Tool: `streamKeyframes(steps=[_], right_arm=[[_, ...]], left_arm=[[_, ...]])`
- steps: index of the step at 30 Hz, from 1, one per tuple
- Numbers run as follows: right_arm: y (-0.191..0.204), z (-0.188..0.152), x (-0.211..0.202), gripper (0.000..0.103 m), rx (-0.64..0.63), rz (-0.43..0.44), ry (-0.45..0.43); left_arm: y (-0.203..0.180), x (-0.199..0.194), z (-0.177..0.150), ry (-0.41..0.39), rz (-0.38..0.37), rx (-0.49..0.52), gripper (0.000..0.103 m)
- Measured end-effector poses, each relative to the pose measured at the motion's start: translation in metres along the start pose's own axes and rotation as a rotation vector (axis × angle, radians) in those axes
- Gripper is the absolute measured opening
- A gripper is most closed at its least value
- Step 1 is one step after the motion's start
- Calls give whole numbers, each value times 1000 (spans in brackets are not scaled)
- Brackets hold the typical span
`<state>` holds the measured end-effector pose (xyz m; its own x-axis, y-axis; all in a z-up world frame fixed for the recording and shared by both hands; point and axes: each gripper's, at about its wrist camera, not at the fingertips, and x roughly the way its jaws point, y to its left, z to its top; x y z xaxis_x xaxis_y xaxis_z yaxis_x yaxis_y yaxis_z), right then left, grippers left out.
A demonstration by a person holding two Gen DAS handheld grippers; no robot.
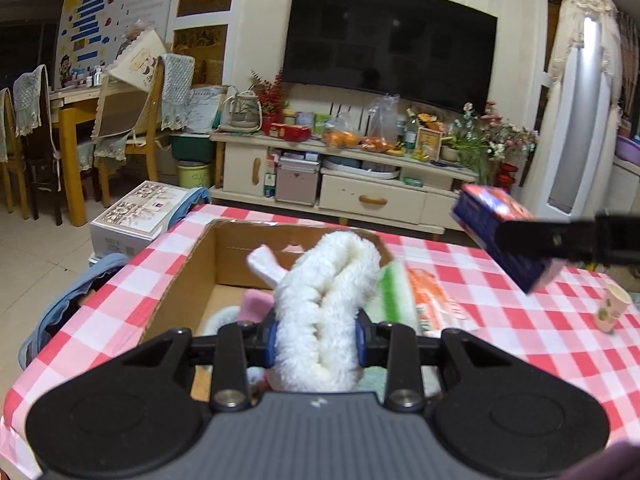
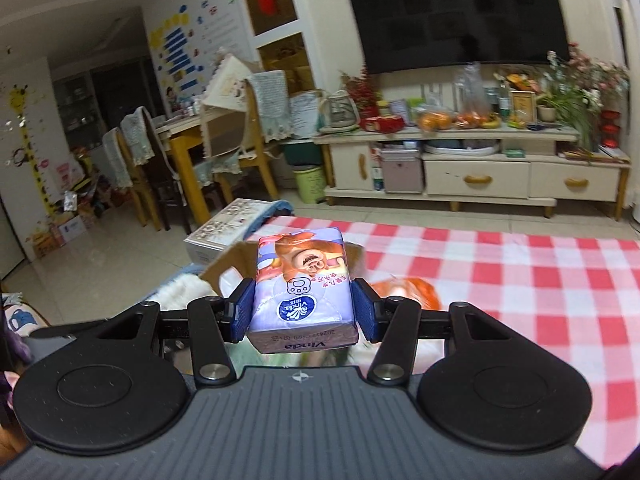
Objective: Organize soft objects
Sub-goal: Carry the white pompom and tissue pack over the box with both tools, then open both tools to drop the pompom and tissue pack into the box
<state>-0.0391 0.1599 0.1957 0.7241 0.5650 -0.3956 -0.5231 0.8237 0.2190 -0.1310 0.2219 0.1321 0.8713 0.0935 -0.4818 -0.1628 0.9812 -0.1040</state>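
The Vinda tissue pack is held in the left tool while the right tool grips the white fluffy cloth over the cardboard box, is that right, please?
Not quite: the sides are swapped. The right wrist view shows the right tool holding the Vinda tissue pack; the left tool grips the white fluffy cloth over the cardboard box.

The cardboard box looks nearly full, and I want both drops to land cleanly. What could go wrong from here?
1. The cardboard box already holds soft items, so the white fluffy toy in the left gripper may perch on top and roll out.
2. The tissue pack in the right gripper hangs over the table beside the box; released there, it misses.
3. The paper cup near the right arm's path could be knocked over.
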Motion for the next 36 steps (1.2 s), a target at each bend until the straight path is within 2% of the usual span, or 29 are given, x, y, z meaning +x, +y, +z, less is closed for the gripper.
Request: streamKeyframes(steps=[14,22,24,25,27,28,29,32,36], right_arm=[[28,22,105,65,-101,39,105],[37,22,132,65,-117,44,170],[40,21,137,66,-129,42,192],[42,19,138,67,-136,32,197],[43,20,137,84,-138,16,195],[42,20,135,100,-130,14,183],[41,20,130,99,-119,10,166],[36,21,117,100,-78,-16,136],[27,18,90,100,13,-72,85]], left_arm=[[29,43,4,52,43,16,36],[34,50,8,73,37,7,41],[35,49,9,76,41,7,49],[34,49,9,79,43,8,56],[35,48,9,82,49,2,69],[35,47,9,80,51,-3,78],[36,46,10,76,52,-3,85],[35,38,11,52,68,9,99],[32,24,14,10,79,28,102]])
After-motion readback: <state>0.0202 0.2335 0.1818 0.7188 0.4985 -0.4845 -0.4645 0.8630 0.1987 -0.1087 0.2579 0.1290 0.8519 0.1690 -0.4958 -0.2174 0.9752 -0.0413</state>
